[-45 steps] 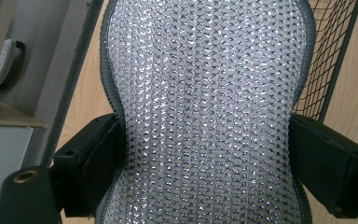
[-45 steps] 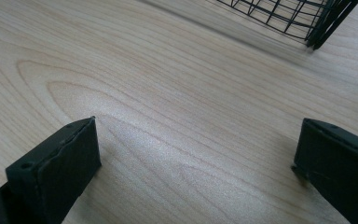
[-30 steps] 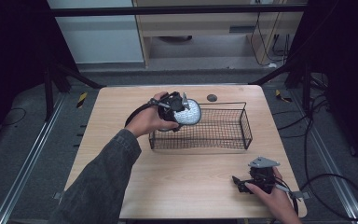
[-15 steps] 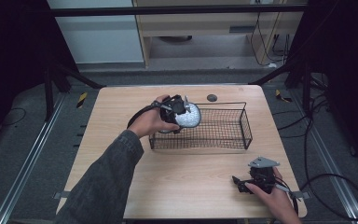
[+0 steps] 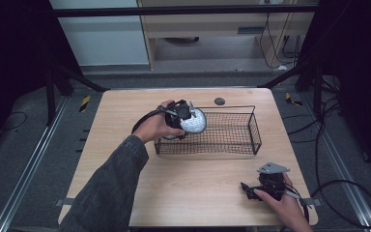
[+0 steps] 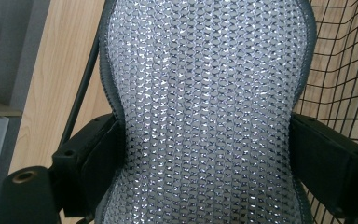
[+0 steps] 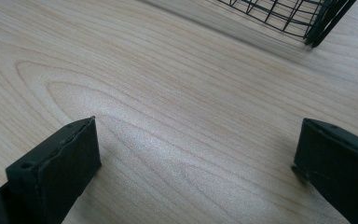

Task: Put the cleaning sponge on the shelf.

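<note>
My left gripper (image 5: 183, 118) is shut on a silver mesh scouring pad (image 5: 193, 121), held just above the left end of the black wire basket (image 5: 251, 130). In the left gripper view the shiny woven pad (image 6: 205, 107) is squeezed at its waist between both black jaws, with basket wire (image 6: 340, 70) at the right. My right gripper (image 5: 256, 189) rests low at the table's front right, open, its two jaws wide apart over bare wood (image 7: 182, 140) with nothing between them.
The light wooden table (image 5: 125, 121) carries the basket in its middle. A small dark round hole cover (image 5: 219, 101) sits behind the basket. A corner of the basket (image 7: 317, 18) shows in the right gripper view. Metal rails and cables flank the table.
My left gripper has carried the pad down and slightly right, lower over the basket's left end. The right gripper has stayed put.
</note>
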The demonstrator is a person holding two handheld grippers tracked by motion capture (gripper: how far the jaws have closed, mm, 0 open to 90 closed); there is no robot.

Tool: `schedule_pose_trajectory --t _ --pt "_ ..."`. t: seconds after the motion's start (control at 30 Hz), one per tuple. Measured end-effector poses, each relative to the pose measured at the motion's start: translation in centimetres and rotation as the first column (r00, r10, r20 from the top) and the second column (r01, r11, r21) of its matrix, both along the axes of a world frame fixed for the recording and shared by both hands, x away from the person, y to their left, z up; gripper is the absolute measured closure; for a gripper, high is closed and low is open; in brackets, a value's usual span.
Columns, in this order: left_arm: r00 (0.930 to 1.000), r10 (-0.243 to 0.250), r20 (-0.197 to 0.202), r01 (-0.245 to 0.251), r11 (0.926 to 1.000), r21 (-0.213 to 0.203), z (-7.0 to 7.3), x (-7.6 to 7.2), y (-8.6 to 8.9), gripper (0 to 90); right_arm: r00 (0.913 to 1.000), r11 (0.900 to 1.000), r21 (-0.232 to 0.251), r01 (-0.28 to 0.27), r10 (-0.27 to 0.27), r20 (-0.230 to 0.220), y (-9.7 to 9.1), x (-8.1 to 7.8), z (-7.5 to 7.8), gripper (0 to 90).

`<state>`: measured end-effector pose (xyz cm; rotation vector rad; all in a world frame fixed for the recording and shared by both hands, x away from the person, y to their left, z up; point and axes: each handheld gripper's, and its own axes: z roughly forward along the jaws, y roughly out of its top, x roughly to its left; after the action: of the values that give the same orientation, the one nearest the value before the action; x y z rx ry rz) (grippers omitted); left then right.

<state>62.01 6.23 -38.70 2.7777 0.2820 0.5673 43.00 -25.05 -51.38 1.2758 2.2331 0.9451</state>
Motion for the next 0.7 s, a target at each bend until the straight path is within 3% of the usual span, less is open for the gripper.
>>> schedule_pose_trajectory --t 0.07,0.23,0.7 --pt "0.9998 0.018 0.006 -0.018 0.9997 -0.015 0.1 0.1 0.1 9.5 1.0 1.0 0.0 0.0 0.0 0.0 0.0 0.0 0.0 0.3" --pt "0.998 0.056 -0.031 -0.058 0.9957 -0.073 0.2 0.4 0.5 3.1 1.0 1.0 0.0 0.0 0.0 0.0 0.0 0.0 0.0 0.3" --pt "0.9979 0.053 -0.036 -0.057 0.9905 -0.125 0.4 -0.4 1.3 6.7 1.0 1.0 0.001 -0.001 0.001 -0.003 0.0 0.0 0.0 0.3"
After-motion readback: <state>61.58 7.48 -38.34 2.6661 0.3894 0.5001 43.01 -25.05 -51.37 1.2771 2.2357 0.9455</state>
